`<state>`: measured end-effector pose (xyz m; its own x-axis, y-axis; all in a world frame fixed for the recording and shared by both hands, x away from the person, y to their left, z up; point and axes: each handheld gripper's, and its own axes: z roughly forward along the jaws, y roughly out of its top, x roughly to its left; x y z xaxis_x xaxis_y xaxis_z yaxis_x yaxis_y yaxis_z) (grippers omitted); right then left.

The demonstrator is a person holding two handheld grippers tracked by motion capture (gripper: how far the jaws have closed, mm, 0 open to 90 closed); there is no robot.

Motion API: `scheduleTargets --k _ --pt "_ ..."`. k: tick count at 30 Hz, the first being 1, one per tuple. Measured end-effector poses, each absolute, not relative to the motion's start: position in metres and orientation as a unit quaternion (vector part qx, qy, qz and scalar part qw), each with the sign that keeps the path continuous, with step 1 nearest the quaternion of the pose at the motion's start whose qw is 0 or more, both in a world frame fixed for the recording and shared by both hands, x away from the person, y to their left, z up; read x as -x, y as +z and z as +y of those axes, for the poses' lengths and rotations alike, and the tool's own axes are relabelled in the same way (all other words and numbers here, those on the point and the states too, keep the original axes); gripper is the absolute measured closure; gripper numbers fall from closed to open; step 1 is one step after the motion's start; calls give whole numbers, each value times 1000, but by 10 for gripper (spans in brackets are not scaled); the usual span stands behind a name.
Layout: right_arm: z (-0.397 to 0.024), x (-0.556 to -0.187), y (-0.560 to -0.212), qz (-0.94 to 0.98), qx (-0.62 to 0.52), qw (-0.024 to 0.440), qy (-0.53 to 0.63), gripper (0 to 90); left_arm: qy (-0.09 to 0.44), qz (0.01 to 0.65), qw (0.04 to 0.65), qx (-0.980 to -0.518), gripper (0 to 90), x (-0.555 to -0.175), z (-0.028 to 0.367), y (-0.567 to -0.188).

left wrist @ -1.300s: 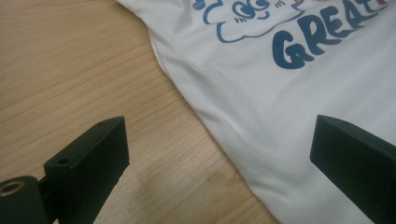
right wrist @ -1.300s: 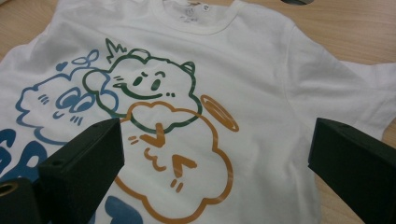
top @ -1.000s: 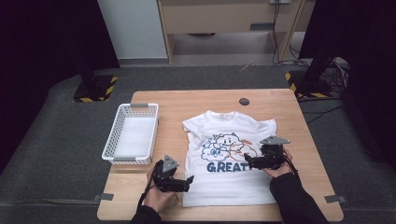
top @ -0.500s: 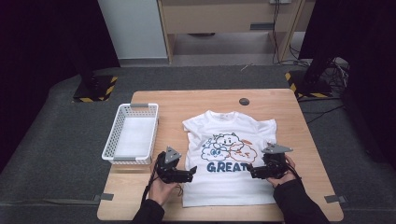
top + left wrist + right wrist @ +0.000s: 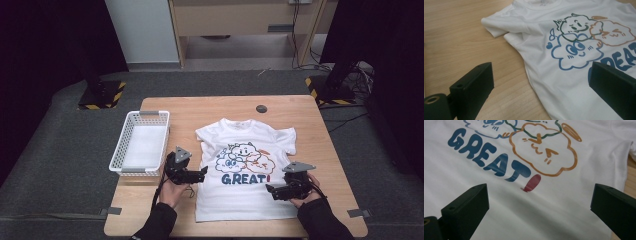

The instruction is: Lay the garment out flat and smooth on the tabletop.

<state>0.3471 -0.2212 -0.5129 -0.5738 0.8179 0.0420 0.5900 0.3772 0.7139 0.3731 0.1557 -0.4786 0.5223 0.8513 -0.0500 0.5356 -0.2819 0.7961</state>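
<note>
T-shirt [image 5: 564, 82] hem beyond frame edge

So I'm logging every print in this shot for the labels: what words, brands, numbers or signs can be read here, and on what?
"GREAT!" – blue letters with a red exclamation mark, printed on the chest of the white T-shirt below the cartoon clouds.
Neck label of the T-shirt: a small mark, too blurred to read.
White basket: no text visible.

lab | dark curtains [image 5: 45, 45] | hazard-striped stand bases [image 5: 100, 97] | cables [image 5: 300, 30]
</note>
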Motion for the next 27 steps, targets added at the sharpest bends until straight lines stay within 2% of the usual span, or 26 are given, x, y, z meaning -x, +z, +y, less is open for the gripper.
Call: scheduleTargets --k 27 --pt "-214 -346 -526 833 -429 154 314 18 230 437 416 -764 83 -416 135 -446"
